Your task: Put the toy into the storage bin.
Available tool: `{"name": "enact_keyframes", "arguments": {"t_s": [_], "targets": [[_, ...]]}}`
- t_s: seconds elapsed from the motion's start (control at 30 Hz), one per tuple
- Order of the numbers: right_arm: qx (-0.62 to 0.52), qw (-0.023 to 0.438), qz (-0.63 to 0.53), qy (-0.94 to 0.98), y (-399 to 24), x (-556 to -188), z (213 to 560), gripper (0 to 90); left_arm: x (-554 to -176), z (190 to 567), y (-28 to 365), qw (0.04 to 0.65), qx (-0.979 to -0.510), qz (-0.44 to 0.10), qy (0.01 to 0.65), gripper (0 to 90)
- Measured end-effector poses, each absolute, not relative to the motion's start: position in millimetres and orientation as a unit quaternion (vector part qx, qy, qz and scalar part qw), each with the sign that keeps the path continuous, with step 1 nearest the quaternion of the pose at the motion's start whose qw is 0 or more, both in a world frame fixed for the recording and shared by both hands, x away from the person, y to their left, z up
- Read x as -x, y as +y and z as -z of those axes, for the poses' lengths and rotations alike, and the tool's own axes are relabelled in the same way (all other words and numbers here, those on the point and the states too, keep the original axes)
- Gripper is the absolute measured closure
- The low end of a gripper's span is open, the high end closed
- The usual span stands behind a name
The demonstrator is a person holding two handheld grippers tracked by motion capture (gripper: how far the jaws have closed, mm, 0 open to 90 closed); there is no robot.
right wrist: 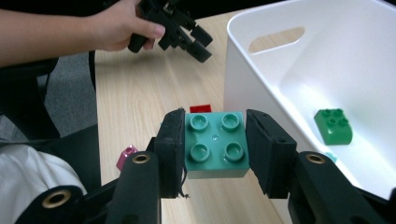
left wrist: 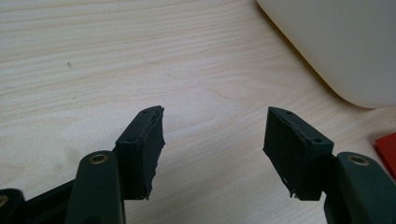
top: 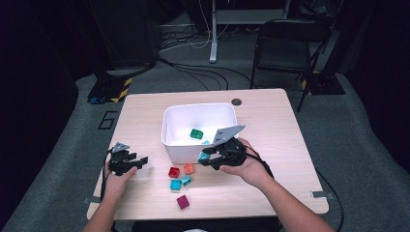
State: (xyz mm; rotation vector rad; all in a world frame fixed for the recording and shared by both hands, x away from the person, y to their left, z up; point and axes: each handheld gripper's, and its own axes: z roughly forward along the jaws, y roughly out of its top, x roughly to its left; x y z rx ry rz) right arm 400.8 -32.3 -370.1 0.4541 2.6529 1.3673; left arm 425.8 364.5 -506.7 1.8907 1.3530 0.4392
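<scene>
Right gripper view: a teal block (right wrist: 215, 143) is clamped between the right gripper (right wrist: 214, 149) jaws beside the white bin (right wrist: 243, 70), whose rim could be struck and the block knocked loose, while the left gripper (left wrist: 212, 154) jaws are held wide and empty.

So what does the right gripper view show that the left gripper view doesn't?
Right gripper view alone: the right tool clamped on a teal four-stud brick, a green brick inside the bin, and a pink brick.
Left gripper view alone: the left tool up close, open and empty.
Shared: the wooden table, the white bin, a red brick.
</scene>
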Motion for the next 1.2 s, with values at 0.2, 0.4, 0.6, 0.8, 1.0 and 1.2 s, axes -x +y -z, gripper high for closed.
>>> {"name": "enact_keyframes", "arguments": {"t_s": [0.2, 0.4, 0.6, 0.8, 1.0, 1.2], "targets": [[-0.154, 0.073, -0.451, 0.876, -31, -412, 355, 58.4, -426, 507, 365, 0.378, -0.740, -0.172, 0.529, 37.6], [-0.167, 0.078, -0.454, 0.872, -29, -427, 346, 58.4, -427, 507, 366, 0.378, -0.739, -0.171, 0.530, 37.6], [-0.174, 0.087, -0.456, 0.868, -21, -443, 341, 58.5, -427, 507, 366, 0.379, -0.740, -0.172, 0.529, 37.6], [-0.179, 0.095, -0.455, 0.867, -10, -460, 341, 58.4, -427, 507, 367, 0.383, -0.737, -0.172, 0.529, 37.6], [-0.197, 0.095, -0.459, 0.861, 0, -480, 345, 58.4, -427, 507, 368, 0.383, -0.738, -0.172, 0.528, 37.6], [-0.210, 0.102, -0.456, 0.859, 4, -499, 350, 58.4, -428, 507, 368, 0.385, -0.738, -0.173, 0.527, 37.6]]}}
